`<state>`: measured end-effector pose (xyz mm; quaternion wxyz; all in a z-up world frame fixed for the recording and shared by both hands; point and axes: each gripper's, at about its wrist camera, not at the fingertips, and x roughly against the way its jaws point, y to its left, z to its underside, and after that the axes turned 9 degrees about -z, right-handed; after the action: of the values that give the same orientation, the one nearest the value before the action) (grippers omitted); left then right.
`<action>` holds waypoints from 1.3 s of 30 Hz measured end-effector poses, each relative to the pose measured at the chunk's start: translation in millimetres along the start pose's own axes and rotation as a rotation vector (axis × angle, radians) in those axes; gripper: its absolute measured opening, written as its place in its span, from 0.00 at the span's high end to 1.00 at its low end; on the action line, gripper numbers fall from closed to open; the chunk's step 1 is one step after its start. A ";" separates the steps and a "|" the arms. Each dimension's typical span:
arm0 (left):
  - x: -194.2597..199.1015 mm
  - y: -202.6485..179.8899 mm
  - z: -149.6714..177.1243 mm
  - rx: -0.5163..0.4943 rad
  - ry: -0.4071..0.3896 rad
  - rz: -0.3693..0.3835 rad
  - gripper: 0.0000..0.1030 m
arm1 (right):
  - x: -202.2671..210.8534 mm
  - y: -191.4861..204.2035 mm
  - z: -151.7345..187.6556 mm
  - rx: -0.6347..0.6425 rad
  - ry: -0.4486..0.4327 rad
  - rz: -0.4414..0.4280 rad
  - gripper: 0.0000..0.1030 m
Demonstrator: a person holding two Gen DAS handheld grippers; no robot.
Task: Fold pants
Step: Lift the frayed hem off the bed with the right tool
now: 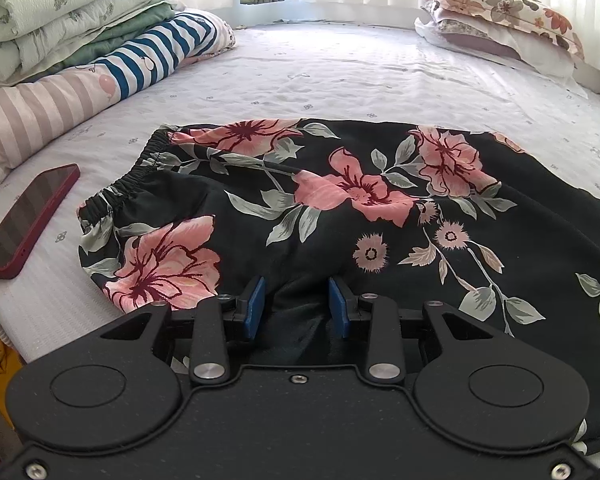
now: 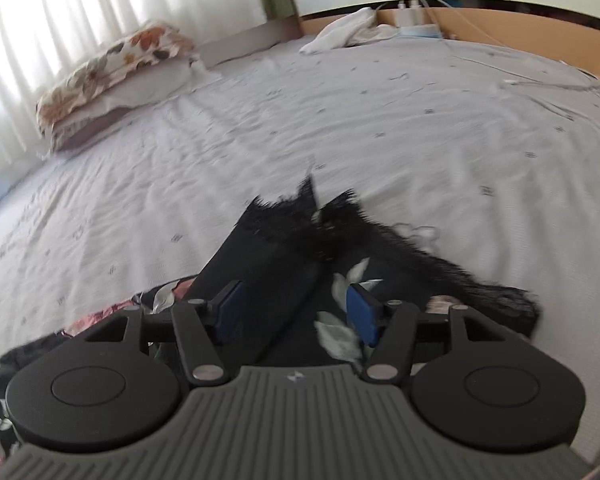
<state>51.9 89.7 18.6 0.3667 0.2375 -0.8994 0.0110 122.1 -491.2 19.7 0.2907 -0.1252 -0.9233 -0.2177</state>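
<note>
Black pants with pink flowers and grey leaves (image 1: pixel 340 208) lie flat on the pale bed sheet (image 1: pixel 320 72). Their elastic waistband (image 1: pixel 136 176) points left. My left gripper (image 1: pixel 297 304) is open, its blue pads (image 1: pixel 255 308) standing over the pants' near edge with dark cloth between them. In the right wrist view, my right gripper (image 2: pixel 296 308) is open over the leg end of the pants (image 2: pixel 340 256), where a black lace hem (image 2: pixel 380 236) fans out on the sheet. Neither gripper holds the cloth.
A red phone (image 1: pixel 28 220) lies left of the waistband near the bed's edge. Folded quilts (image 1: pixel 60 12) and a striped pillow (image 1: pixel 156 52) are at the back left. Floral pillows (image 1: pixel 504 20) sit at the back right. A wooden headboard (image 2: pixel 540 32) holds white cables.
</note>
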 end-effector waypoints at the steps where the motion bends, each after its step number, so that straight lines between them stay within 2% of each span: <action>1: 0.0 -0.6 0.1 -0.002 -0.001 -0.003 0.67 | -8.7 7.4 0.6 0.026 0.015 0.007 0.16; 2: 0.1 -1.2 0.2 -0.004 -0.001 -0.006 0.67 | -16.6 13.9 1.4 0.051 0.032 0.008 0.07; 3: 0.2 -1.4 0.3 -0.005 -0.002 -0.008 0.67 | -25.3 20.4 2.3 0.077 0.049 0.011 0.04; 5: 0.2 -2.1 0.4 -0.008 -0.003 -0.012 0.67 | -34.8 30.6 5.7 0.117 0.065 0.038 0.04; 7: 0.0 -1.9 0.4 -0.008 -0.002 -0.011 0.67 | -34.2 34.9 7.3 0.137 0.063 0.065 0.16; 8: 0.0 -1.9 0.6 -0.006 -0.002 -0.010 0.67 | -30.6 33.6 7.3 0.131 0.056 0.075 0.28; 9: 0.0 -2.0 0.4 -0.007 -0.003 -0.011 0.67 | -26.6 30.2 6.5 0.115 0.053 0.091 0.43; 11: 0.3 -3.5 0.5 -0.007 -0.006 -0.013 0.67 | -17.2 17.7 3.6 0.069 0.045 0.128 0.66; 12: -0.1 -3.6 0.6 -0.009 -0.008 -0.015 0.67 | -13.3 11.0 2.0 0.050 0.044 0.142 0.83; 14: -0.3 -4.8 0.7 -0.010 -0.011 -0.018 0.67 | -5.3 -1.0 0.6 0.031 0.039 0.179 0.93; 18: -1.5 -4.9 0.6 -0.004 -0.011 -0.018 0.67 | 7.9 -17.4 3.2 0.046 0.031 0.260 0.93; 20: -1.3 -5.7 0.6 -0.008 -0.013 -0.018 0.67 | 10.8 -24.4 4.9 0.040 0.032 0.266 0.94; 22: -1.4 -5.4 0.5 -0.009 -0.014 -0.019 0.67 | 11.8 -26.6 3.7 0.030 0.016 0.240 0.85; 24: -1.2 -5.8 0.4 -0.008 -0.013 -0.019 0.67 | 9.5 -24.5 0.1 0.029 0.004 0.197 0.58; 26: -1.2 -6.1 0.4 -0.007 -0.012 -0.019 0.67 | 2.3 -21.4 -5.0 0.019 0.002 0.143 0.45; 28: -1.2 -6.4 0.4 -0.008 -0.013 -0.020 0.67 | -9.7 -17.5 -10.5 0.007 0.013 0.104 0.39; 30: -1.2 -6.7 0.4 -0.009 -0.013 -0.021 0.67 | -20.8 -14.2 -15.7 0.005 0.018 0.105 0.35; 31: -1.1 -6.7 0.4 -0.009 -0.013 -0.020 0.67 | -25.6 -12.4 -17.4 0.004 0.019 0.112 0.36; 32: -1.2 -6.7 0.4 -0.008 -0.013 -0.021 0.67 | -29.0 -10.9 -18.8 0.004 0.019 0.122 0.61; 33: -1.2 -6.8 0.3 -0.007 -0.013 -0.020 0.67 | -30.8 -8.8 -19.8 0.005 0.019 0.145 0.91; 34: -1.3 -6.9 0.3 -0.007 -0.013 -0.019 0.67 | -31.8 -6.7 -20.5 0.007 0.023 0.168 0.96; 39: -1.6 -7.8 0.5 -0.009 -0.014 -0.020 0.67 | -16.9 -10.5 -18.1 -0.009 -0.012 0.172 0.98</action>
<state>56.0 83.4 16.0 0.3616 0.2447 -0.8997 0.0015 140.6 -510.7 19.6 0.3024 -0.2065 -0.9098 -0.1954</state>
